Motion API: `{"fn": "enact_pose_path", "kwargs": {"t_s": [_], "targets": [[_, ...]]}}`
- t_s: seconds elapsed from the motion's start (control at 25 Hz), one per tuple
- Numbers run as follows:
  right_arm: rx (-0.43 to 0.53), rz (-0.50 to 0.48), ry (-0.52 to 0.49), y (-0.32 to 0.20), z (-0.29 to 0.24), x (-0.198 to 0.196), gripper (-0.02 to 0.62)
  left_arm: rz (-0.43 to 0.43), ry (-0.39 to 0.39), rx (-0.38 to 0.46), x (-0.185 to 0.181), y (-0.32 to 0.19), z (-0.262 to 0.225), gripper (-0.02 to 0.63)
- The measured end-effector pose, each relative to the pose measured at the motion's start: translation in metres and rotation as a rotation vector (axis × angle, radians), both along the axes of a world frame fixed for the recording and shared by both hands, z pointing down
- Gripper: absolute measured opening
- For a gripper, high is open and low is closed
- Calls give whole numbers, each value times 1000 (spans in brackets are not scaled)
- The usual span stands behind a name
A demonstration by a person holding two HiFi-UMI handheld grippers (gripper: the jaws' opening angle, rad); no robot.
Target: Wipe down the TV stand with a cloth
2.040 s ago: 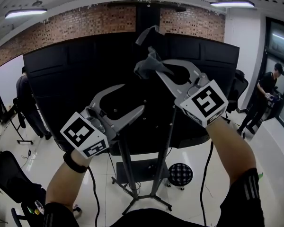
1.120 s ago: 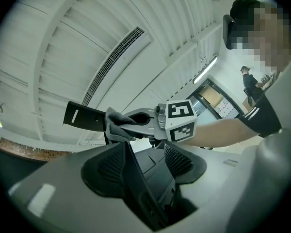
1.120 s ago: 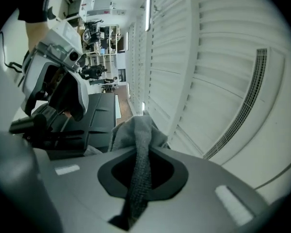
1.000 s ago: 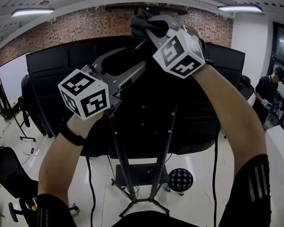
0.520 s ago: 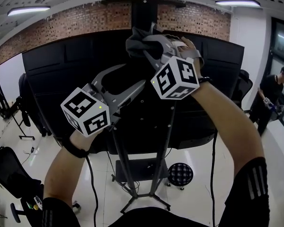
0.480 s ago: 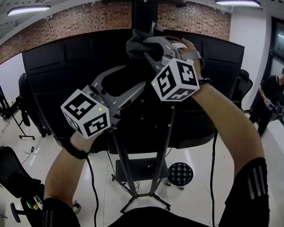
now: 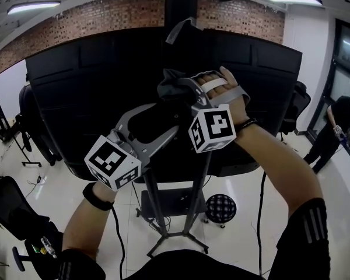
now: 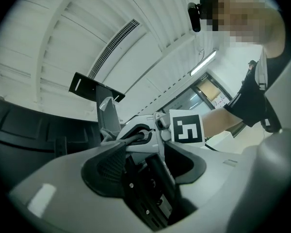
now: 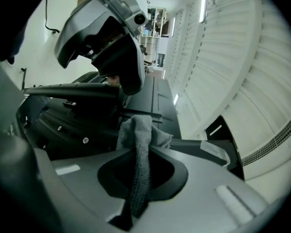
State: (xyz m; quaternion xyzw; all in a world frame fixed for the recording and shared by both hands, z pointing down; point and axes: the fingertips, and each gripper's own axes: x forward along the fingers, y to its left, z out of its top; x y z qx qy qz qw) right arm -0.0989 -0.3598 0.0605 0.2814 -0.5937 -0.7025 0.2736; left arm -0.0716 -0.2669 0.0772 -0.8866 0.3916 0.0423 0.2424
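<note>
The black back of a large TV (image 7: 76, 98) on its metal stand (image 7: 154, 209) fills the head view. My right gripper (image 7: 184, 87) is shut on a grey cloth (image 7: 172, 79) and holds it against the upper middle of the TV's back, below a bracket (image 7: 184, 31). In the right gripper view the cloth (image 9: 138, 130) hangs bunched between the jaws of that gripper (image 9: 140, 152). My left gripper (image 7: 166, 118) hovers open and holds nothing, just below and left of the right one. The left gripper view shows the left gripper (image 8: 145, 152) pointing at the right gripper's marker cube (image 8: 187, 126).
The stand's legs and a low shelf (image 7: 175, 200) rest on a glossy white floor. A round mesh stool (image 7: 220, 207) sits beside them and a cable (image 7: 258, 214) hangs at the right. A person (image 7: 338, 121) stands far right. Dark chairs (image 7: 11, 214) are at the left.
The right gripper with the cloth has come down from the TV's top edge to the upper middle of its back. The left gripper has dropped slightly and stays open.
</note>
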Motion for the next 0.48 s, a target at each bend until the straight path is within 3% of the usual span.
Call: {"fn": "enact_pose_path", "kwargs": {"t_s": [0.48], "targets": [[78,82,133,6,81,-6,15,-21,69,-73,-6,13,68,275]]}}
